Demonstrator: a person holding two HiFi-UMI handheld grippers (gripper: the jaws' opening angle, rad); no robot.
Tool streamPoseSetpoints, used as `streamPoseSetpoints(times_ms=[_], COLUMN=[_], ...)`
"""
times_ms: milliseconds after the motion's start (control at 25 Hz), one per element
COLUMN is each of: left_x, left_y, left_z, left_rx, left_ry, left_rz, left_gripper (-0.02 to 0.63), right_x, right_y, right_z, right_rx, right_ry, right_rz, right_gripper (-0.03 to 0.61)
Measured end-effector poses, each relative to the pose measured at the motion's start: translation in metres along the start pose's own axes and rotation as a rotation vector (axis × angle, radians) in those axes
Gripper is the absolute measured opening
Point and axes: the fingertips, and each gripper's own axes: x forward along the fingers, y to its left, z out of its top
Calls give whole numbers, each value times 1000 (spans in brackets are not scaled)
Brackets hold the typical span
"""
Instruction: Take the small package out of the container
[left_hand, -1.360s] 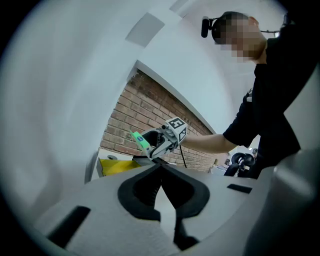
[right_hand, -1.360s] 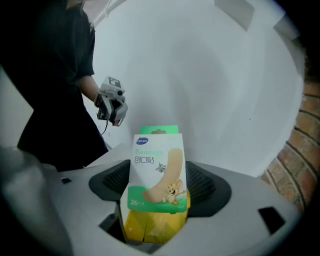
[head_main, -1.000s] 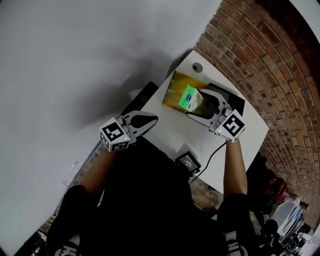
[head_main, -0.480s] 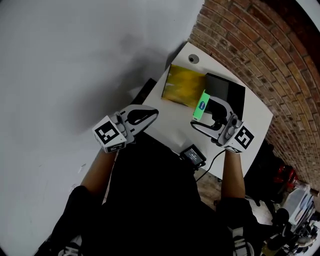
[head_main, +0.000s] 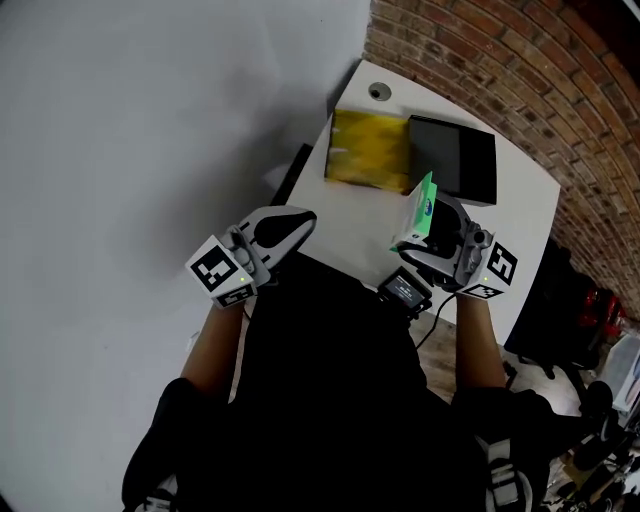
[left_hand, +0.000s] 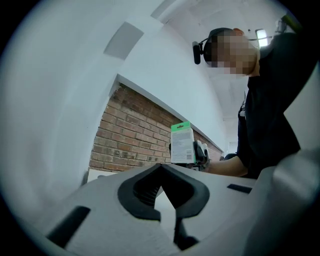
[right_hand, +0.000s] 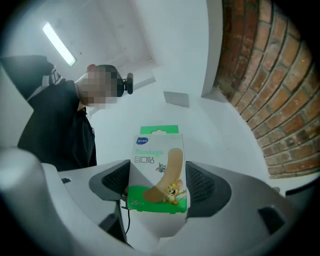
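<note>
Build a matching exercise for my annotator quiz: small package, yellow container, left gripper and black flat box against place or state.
1 small package
2 yellow container
3 left gripper
4 black flat box

A shut, empty
B held in the right gripper
C on the white table, by the round hole
D beside the container, nearer the brick wall

Pairs: 1-B, 2-C, 3-A, 4-D

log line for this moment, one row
right gripper: shut on small package | small package: out of yellow container, held above table | left gripper: shut, empty
</note>
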Motion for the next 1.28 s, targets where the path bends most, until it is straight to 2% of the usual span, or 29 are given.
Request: streamPoseSetpoints(times_ms=[200,400,880,1280], left_x=[5,12,19,21], left_y=[-2,-6,-9,-12], left_z=[-5,-12,-20,-23], left_rx=[-24,-63,-86,-88], left_ry=[-7,-17,-9,-7], left_rz=[-18,-44,-49,-47], left_gripper=[14,14,14,14], right_x=[-19,-20,-10,-7], right_y=[2,1,6,11], right_z=[-14,-44,-59,-64], right_rx=[44,35,37,66], right_ry=[-40,14,51,33], right_rz=[-45,-74,-32,-9], right_gripper=[350,350,351,351])
